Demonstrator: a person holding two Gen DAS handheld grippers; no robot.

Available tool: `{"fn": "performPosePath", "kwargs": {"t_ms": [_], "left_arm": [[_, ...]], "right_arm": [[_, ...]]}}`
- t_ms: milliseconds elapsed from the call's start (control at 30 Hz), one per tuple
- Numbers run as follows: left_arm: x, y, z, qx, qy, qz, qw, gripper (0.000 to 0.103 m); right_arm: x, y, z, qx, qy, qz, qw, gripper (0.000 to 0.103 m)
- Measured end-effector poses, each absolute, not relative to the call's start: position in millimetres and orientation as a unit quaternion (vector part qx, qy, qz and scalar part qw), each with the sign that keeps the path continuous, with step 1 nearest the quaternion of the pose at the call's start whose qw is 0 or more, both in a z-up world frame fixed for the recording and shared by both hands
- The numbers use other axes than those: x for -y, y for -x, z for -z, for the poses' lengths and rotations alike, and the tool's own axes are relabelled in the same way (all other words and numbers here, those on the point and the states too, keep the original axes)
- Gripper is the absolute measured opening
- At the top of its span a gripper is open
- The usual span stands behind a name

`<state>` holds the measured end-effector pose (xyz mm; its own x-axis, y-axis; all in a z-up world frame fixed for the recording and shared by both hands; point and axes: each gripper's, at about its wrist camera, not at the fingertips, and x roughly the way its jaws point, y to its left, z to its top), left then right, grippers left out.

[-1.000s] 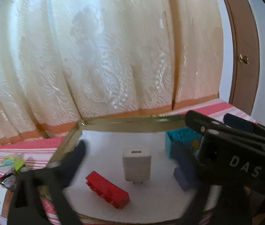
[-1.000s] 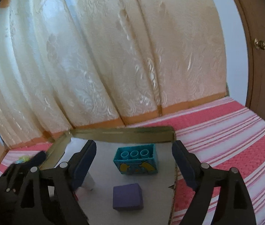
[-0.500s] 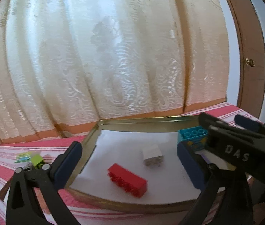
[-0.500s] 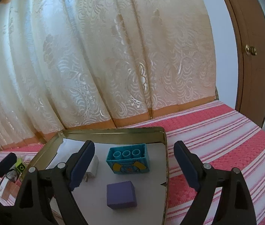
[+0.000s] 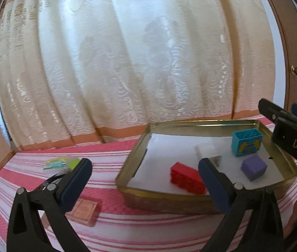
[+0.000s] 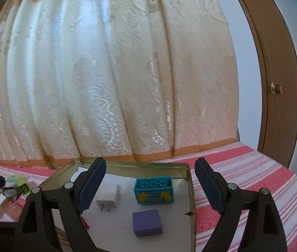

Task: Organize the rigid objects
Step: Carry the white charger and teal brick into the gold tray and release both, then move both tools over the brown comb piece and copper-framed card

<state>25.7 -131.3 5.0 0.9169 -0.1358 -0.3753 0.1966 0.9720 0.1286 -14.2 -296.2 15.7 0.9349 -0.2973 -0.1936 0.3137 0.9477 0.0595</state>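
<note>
Right wrist view: right tool [image 6: 150,183] gapes wide and empty above a gold tray [image 6: 191,191]; the purple block [image 6: 147,222] looks light, stiff, graspable across flat sides.

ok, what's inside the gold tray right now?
Inside the gold tray, on a white liner: red brick, white charger, teal block, purple block. The left tongs cover part of the brick; nothing can be seen under the liner.
</note>
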Motion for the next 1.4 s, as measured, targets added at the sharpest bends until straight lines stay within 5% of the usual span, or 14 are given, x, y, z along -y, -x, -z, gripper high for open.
{"fn": "performPosePath", "kwargs": {"t_ms": [1400], "left_arm": [[13.5,-24.9,-2.0,-0.189,-0.050,0.044,0.980,0.102]], "right_arm": [[192.4,38.7,-10.5,-0.084,-0.047,0.139,0.986,0.088]]}}
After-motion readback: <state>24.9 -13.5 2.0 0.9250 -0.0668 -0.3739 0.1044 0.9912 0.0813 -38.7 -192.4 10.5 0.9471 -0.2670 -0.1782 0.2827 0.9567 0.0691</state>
